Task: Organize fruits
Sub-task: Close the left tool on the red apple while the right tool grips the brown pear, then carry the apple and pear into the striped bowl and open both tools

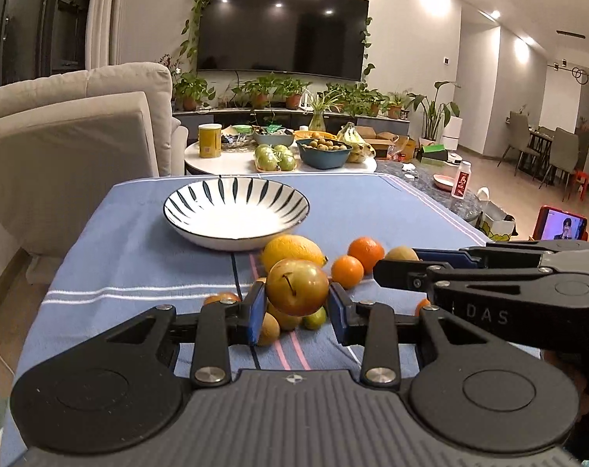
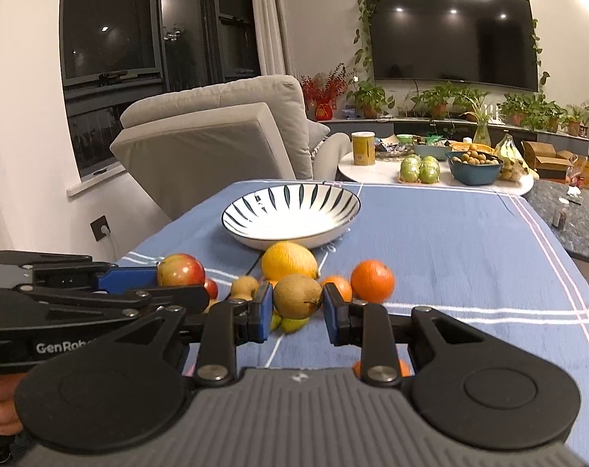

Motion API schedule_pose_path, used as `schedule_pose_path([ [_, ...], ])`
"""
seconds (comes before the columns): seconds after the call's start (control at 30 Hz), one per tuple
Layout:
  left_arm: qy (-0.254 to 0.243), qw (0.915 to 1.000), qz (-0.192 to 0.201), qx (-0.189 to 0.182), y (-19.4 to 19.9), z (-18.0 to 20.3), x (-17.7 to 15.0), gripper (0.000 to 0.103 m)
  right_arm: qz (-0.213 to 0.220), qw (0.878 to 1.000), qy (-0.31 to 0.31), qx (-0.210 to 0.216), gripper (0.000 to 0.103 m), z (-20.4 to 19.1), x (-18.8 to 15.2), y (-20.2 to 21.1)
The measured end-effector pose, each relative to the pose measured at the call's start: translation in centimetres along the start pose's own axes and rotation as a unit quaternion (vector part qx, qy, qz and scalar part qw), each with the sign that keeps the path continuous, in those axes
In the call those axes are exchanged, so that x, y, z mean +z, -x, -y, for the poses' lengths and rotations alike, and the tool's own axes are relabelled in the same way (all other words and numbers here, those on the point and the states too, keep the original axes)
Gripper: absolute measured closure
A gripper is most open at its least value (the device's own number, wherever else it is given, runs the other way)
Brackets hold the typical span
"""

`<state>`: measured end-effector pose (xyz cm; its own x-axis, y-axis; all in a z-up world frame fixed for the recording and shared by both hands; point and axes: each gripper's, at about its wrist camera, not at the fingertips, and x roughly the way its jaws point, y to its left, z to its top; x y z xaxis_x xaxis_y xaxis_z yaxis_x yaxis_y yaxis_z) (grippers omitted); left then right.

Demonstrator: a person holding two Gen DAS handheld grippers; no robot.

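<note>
a: we have open blue striped cloth on the desk (image 2: 469, 241) to the right of the fruit, running out to the white-lined edge; the left edge drops off beside the grey padded armchair (image 2: 216, 132).

b: ahead of us sits the shallow white bowl with dark radial stripes (image 1: 236, 210), empty, a little short of the desk's far edge, with the large yellow citrus (image 1: 292, 253) just in front of it.

a: our left tongs (image 1: 296, 303) are level and point toward the bowl, blue pads clamped on the smooth red-yellow apple (image 1: 297, 287), lifted above the small green and tan fruits underneath.

b: our right tongs (image 2: 297, 303) reach in level as well, jaws narrow around the rough brown round fruit (image 2: 297, 295). the left pad touches it; we cannot tell if the right pad does.

a: two glossy orange mandarins (image 1: 356, 262) lie just right of the pile, close together on the cloth.

b: the two tools sit side by side, near each other at the pile.
</note>
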<state>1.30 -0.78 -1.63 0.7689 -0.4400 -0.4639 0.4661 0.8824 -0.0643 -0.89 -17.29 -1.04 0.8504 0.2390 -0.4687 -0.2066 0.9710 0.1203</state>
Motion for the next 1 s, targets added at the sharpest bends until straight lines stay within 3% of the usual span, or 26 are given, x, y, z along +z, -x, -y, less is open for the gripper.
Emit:
schedule_pose_path([
  [0.7, -0.019, 0.998, -0.013, 0.059, -8.5, -2.7, 5.9, 0.071, -0.008, 1.0, 0.0, 0.004, 0.024, 1.7, 4.7, -7.0],
  [1.0, -0.008, 0.9973, -0.034, 0.064, -12.7, -4.5, 6.7, 0.071, -0.027, 1.0, -0.01, 0.003, 0.024, 2.7, 5.8, -10.2],
])
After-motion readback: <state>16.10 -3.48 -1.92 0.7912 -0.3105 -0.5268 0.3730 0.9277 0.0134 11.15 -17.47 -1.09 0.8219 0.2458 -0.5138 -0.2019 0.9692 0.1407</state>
